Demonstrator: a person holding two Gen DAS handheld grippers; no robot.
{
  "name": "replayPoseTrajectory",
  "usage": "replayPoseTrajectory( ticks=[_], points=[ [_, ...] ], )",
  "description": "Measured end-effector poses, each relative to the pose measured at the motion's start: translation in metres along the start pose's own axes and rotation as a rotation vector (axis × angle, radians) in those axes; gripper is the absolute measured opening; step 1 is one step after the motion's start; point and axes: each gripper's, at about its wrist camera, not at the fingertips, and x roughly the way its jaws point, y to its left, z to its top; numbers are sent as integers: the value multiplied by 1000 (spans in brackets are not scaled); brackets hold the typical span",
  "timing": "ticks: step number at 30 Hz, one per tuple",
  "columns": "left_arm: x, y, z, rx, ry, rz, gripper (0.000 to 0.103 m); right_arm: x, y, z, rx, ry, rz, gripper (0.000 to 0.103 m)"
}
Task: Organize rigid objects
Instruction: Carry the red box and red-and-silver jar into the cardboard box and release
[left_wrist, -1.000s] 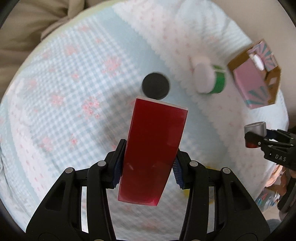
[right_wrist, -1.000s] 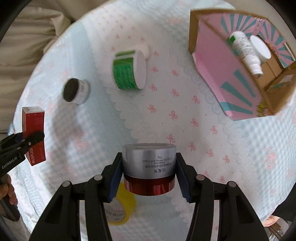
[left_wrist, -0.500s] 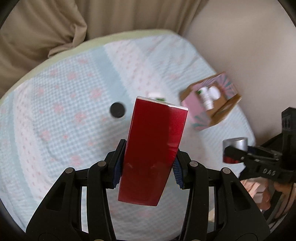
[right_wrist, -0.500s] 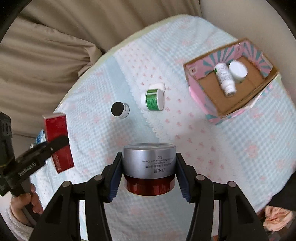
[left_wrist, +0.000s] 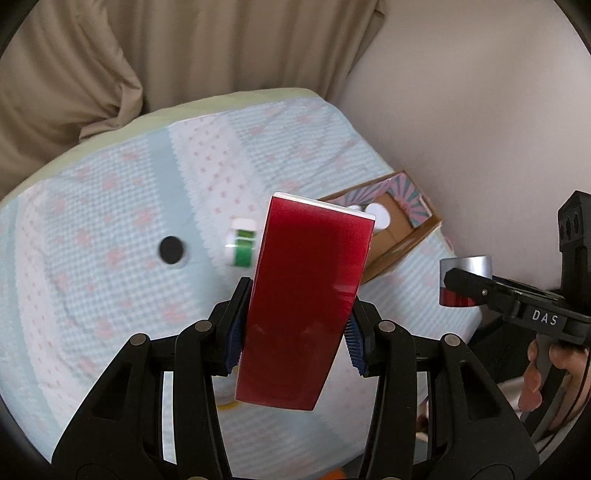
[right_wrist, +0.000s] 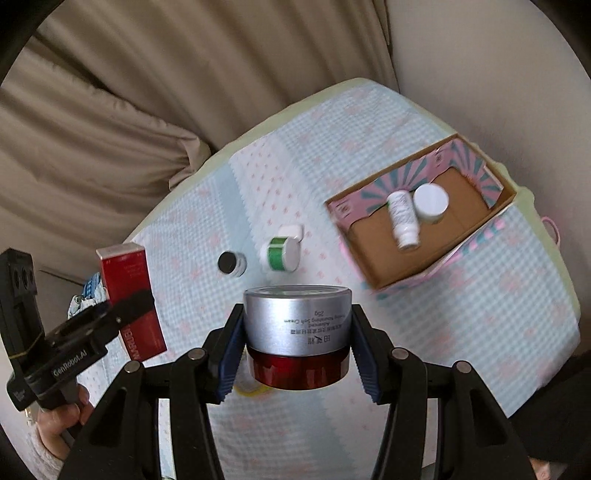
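The left claw (left_wrist: 293, 341) grips a tall red carton (left_wrist: 304, 295); the right claw (right_wrist: 295, 354) grips a silver-lidded cream jar (right_wrist: 297, 332). Both are held high above the quilted bed (right_wrist: 517, 314), short of the open cardboard box (right_wrist: 380, 277). A slipped grip could drop either item outside it.

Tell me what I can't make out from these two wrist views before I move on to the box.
- Yellow item: right wrist view, mostly hidden behind the red cream jar and the right hand-held gripper; unidentifiable.
- Cardboard box: left wrist view, near half and the contents' lower parts hidden by the red carton.
- White bottle label: right wrist view, too small.
- Green-banded jar: left wrist view, blurred.
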Motion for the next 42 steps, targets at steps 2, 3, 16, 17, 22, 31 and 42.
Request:
replayPoseTrajectory(
  ticks=[2,3,16,17,22,31,42],
  points=[
    [13,-22,3,-17,-3,14,42,-3,-25,18,-16,3,9,50],
    [20,-32,5,-30,-3,19,42,-5,-38,27,-26,7,11,50],
    [144,-144,38,-163,77,9,42,18,-177,114,-116,83,-28,50],
    [155,-148,41,-176,88,10,42,20,-184,118,-113,87,-30,50],
    [194,-152,54,-214,129,29,42,45,-220,140,-86,123,-43,50],
    [274,-124,64,-313,230,69,42,111,-260,161,-85,211,-100,50],
    [344,-104,63,-325,350,125,42,174,-262,153,-218,313,-168,50]
  ],
)
